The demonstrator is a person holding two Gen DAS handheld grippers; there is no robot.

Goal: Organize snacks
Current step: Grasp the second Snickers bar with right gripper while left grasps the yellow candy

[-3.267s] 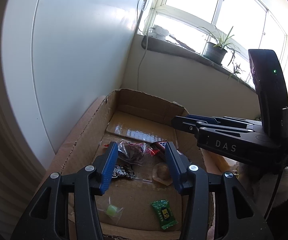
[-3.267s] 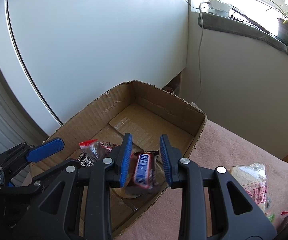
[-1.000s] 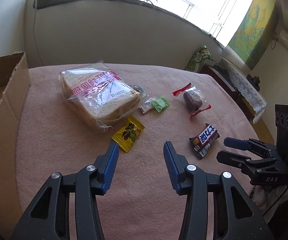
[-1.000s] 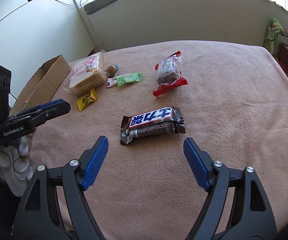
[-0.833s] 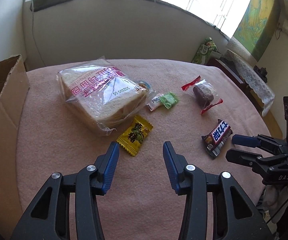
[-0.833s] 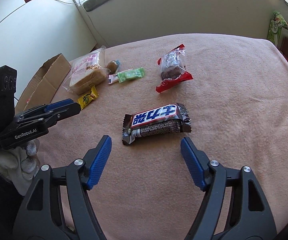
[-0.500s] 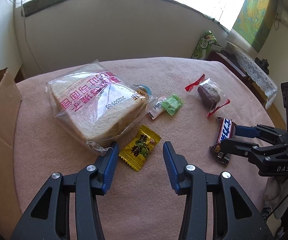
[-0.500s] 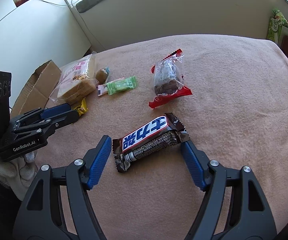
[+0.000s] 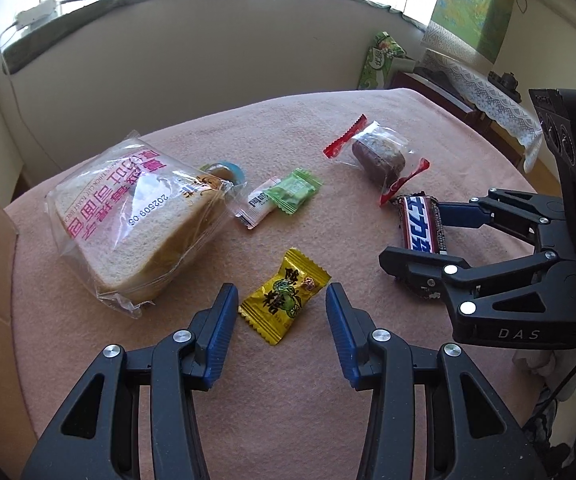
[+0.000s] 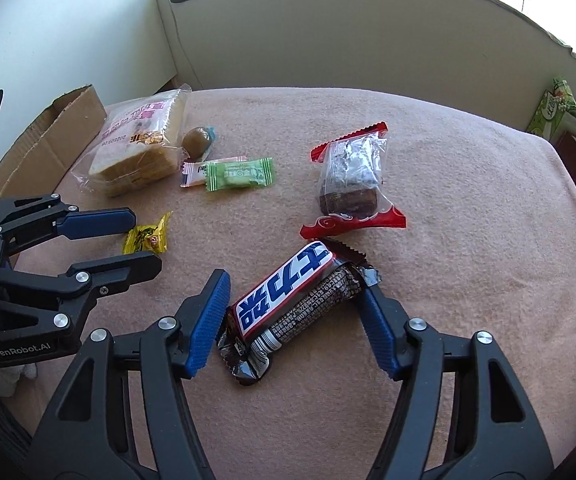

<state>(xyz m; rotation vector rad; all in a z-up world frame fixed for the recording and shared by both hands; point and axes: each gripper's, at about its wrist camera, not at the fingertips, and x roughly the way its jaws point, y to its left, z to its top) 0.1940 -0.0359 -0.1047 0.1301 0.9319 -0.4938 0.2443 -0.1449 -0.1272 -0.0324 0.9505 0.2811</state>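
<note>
A yellow wrapped candy [image 9: 283, 298] lies on the pink cloth between the fingertips of my left gripper [image 9: 279, 300], whose pads stand clear of it on both sides. A chocolate bar [image 10: 292, 292] with a blue and white label lies slantwise between the blue pads of my right gripper [image 10: 294, 292]. Its jaws are closing, and the pads are at the wrapper's crimped ends without visibly squeezing. The left wrist view shows the right gripper [image 9: 414, 236] around that bar [image 9: 422, 226]. The right wrist view shows the left gripper [image 10: 143, 240] astride the candy [image 10: 145, 238].
A bag of sliced bread [image 9: 135, 216], a round brown snack [image 10: 195, 140], a white candy [image 9: 257, 204], a green candy [image 9: 294, 190] and a brown cake in a red-ended wrapper [image 10: 350, 176] lie further back. The cardboard box [image 10: 55, 132] stands at the left edge.
Both grippers have come forward and down over the cloth. The yellow candy now sits between the left fingertips. The right jaws have narrowed around the chocolate bar.
</note>
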